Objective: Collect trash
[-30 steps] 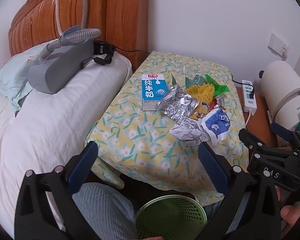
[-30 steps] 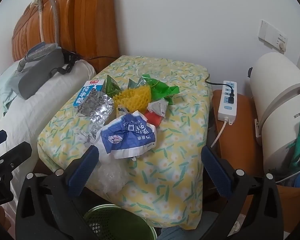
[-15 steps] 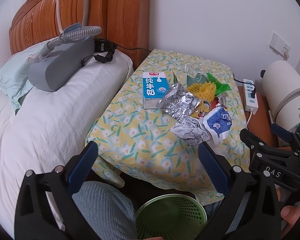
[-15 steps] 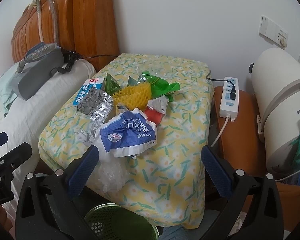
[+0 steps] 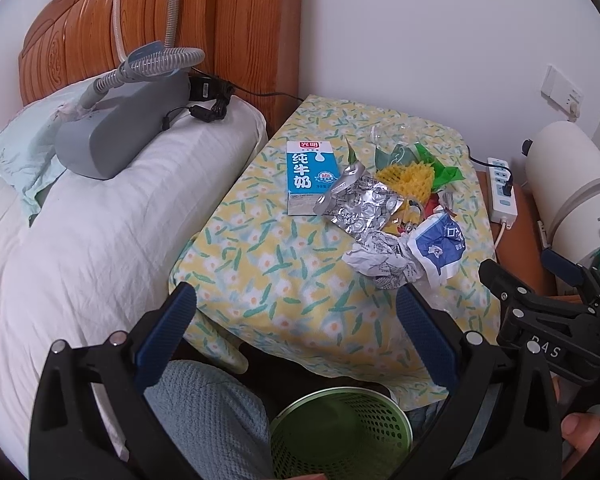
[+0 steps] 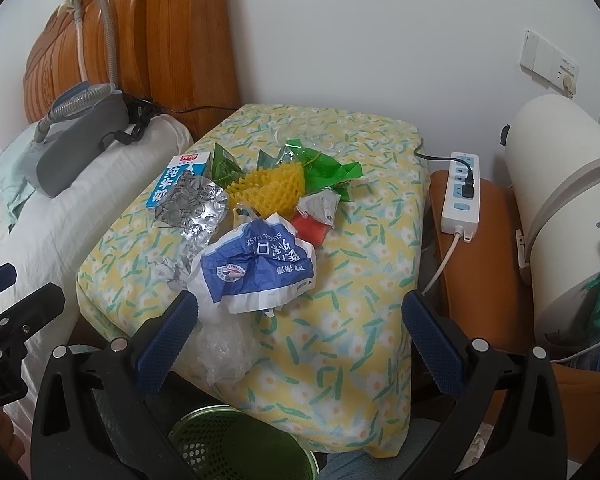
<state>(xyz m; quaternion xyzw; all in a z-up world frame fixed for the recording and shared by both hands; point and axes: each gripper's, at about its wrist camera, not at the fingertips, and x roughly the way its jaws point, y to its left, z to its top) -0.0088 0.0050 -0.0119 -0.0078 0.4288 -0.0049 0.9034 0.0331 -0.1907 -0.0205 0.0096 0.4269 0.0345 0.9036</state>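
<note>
Currently both your claws are spread wide and hold nothing: left claw (image 5: 295, 320), right claw (image 6: 300, 320). Trash pile sits mid-tabletop (image 5: 267, 280). Milk carton (image 5: 310, 176) lies flat, long axis running toward the wall, red-logo top end farthest from you. Crumpled blue mask wrapper (image 6: 259, 268) reads "SURGICAL MASK", print upside down. Green bin (image 5: 340, 432) sits below the tabletop's front edge.

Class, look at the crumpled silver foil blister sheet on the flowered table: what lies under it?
The silver foil blister sheet overlaps a corner of the blue-and-white milk carton and crumpled white paper. Anything else beneath is covered.
</note>
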